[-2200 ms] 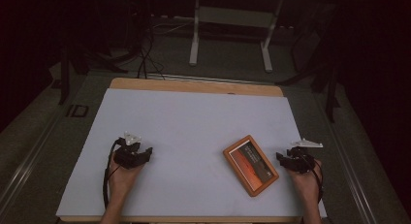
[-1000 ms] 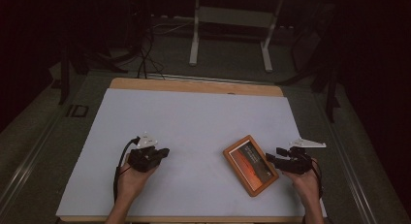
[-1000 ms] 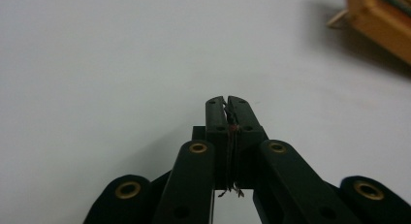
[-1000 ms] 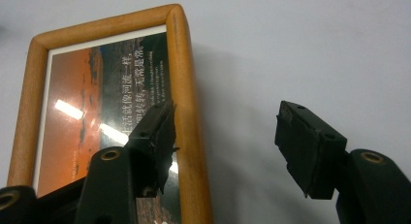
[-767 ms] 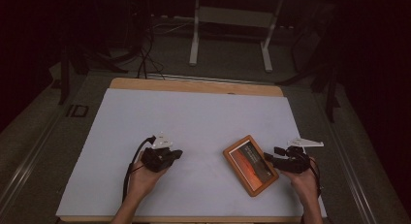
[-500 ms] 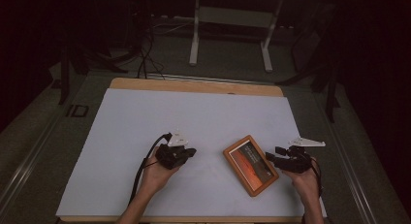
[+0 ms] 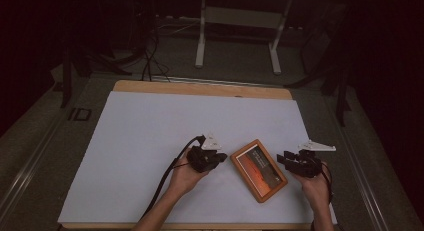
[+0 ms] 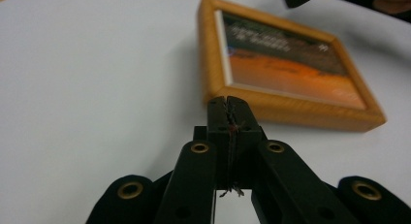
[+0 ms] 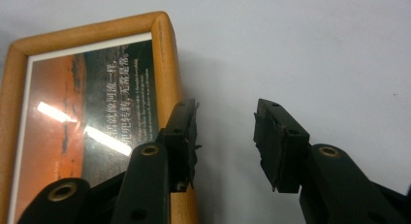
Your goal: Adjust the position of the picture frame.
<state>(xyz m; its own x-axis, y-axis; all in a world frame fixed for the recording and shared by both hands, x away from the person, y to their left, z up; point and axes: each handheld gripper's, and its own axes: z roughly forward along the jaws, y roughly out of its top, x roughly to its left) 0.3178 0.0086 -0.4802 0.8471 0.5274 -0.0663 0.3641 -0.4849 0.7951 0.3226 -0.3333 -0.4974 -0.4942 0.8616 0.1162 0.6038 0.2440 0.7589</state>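
Picture frame (image 7: 258, 170) lies flat on the table (image 7: 150, 136); left gripper (image 8: 228, 104) clenched empty beside it, right gripper (image 9: 225, 132) parted, jaws just closing, nothing between

My picture frame (image 7: 258, 170) lies flat on the table (image 7: 150, 136), toward the near edge and right of centre. My left gripper (image 7: 218, 160) sits just beside the frame's left side, my right gripper (image 7: 283, 158) just beside its right, so the frame lies between them.
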